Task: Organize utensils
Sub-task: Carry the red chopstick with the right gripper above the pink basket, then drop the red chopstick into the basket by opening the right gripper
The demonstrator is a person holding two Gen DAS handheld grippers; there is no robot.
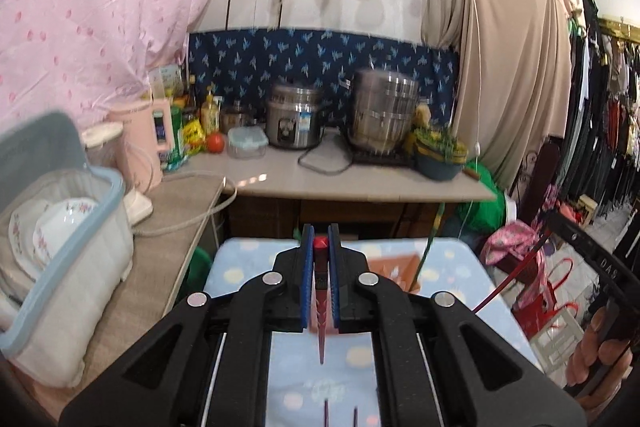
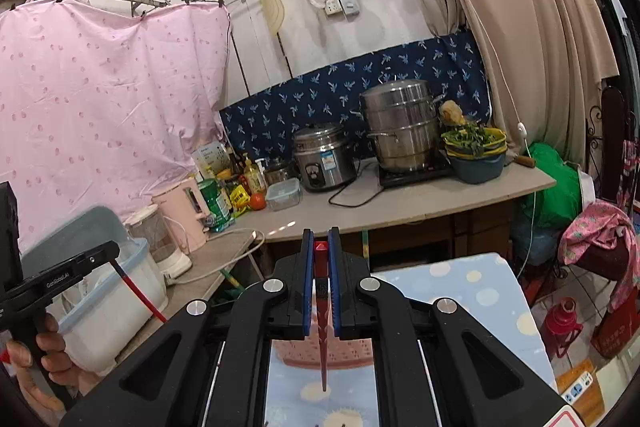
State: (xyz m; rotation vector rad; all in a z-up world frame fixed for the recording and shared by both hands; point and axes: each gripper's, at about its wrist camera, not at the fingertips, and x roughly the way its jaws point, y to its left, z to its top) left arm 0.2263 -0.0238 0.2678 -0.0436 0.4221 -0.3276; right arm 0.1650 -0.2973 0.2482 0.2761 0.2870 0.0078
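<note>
My left gripper (image 1: 320, 239) is shut on a red chopstick (image 1: 321, 301) that hangs point down above the light blue dotted table (image 1: 248, 259). My right gripper (image 2: 320, 241) is shut on another red chopstick (image 2: 322, 323), also point down, above a pink perforated basket (image 2: 316, 353) on the same table (image 2: 472, 291). The right gripper with its chopstick shows at the right edge of the left wrist view (image 1: 508, 281). The left gripper with its chopstick shows at the left of the right wrist view (image 2: 138, 293). Two dark chopsticks (image 1: 340, 413) lie on the table below my left gripper.
A blue-rimmed plastic bin (image 1: 64, 267) holding floral dishes stands on the left counter (image 1: 160, 259). The back counter (image 1: 360, 183) carries a rice cooker (image 1: 294, 123), a steel steamer pot (image 1: 382, 115), bottles, a tomato and a bowl of greens (image 1: 440, 151). Clothes hang at the right.
</note>
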